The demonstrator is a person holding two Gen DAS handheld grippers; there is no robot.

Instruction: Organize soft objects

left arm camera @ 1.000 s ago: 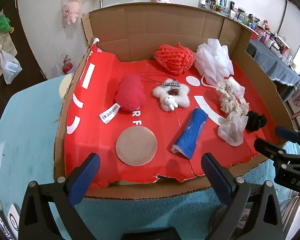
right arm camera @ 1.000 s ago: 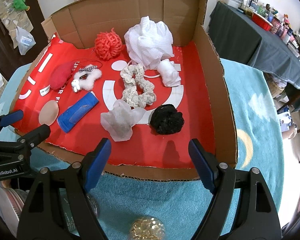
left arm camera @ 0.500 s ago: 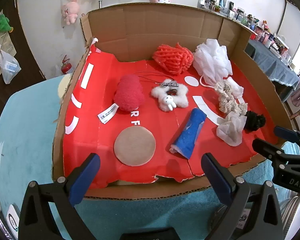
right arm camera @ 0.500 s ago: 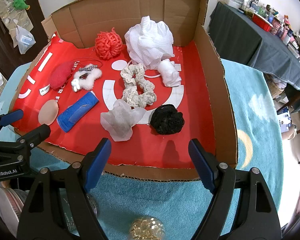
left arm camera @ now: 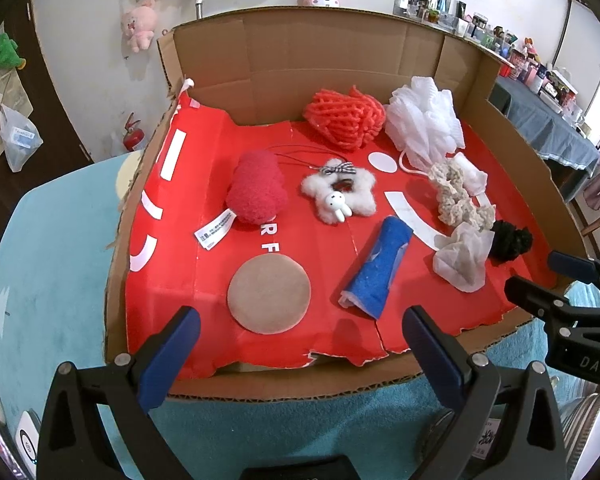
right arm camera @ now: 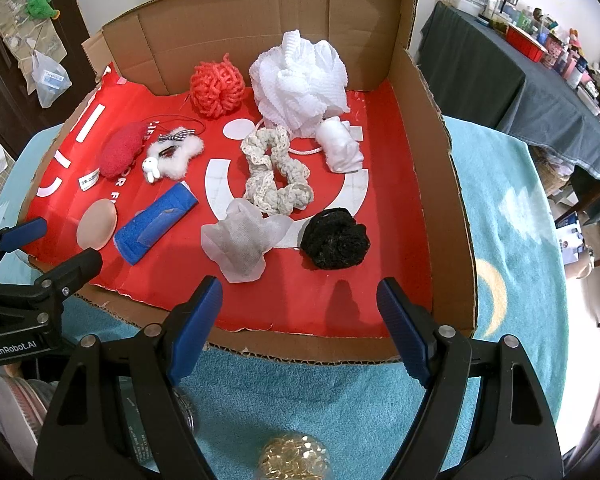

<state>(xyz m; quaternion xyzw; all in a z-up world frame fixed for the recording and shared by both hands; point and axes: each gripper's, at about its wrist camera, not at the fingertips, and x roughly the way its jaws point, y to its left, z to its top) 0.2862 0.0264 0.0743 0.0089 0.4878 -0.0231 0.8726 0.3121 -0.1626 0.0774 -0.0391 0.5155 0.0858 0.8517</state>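
Note:
A cardboard box (left arm camera: pixel 324 60) (right arm camera: pixel 440 184) with a red liner holds several soft objects: a red plush (left arm camera: pixel 256 192), a white fluffy bunny charm (left arm camera: pixel 340 196), a blue cloth roll (left arm camera: pixel 376 268) (right arm camera: pixel 156 228), a tan round pad (left arm camera: pixel 269 294), a red mesh puff (left arm camera: pixel 342 120), a white mesh puff (right arm camera: pixel 300 80), a cream lace scrunchie (right arm camera: pixel 276 172), a white gauze piece (right arm camera: pixel 240 244) and a black scrunchie (right arm camera: pixel 334 238). My left gripper (left arm camera: pixel 300 352) is open and empty at the box's front edge. My right gripper (right arm camera: pixel 300 320) is open and empty at the front right.
The box lies on a teal towel (right arm camera: pixel 500 240). A jar of gold bits (right arm camera: pixel 294 460) stands under my right gripper. A dark-clothed table with clutter (right arm camera: pixel 520 60) is at the right. Plush toys hang on the back wall (left arm camera: pixel 140 28).
Both views have shifted very slightly. No object has moved and both grippers stay open.

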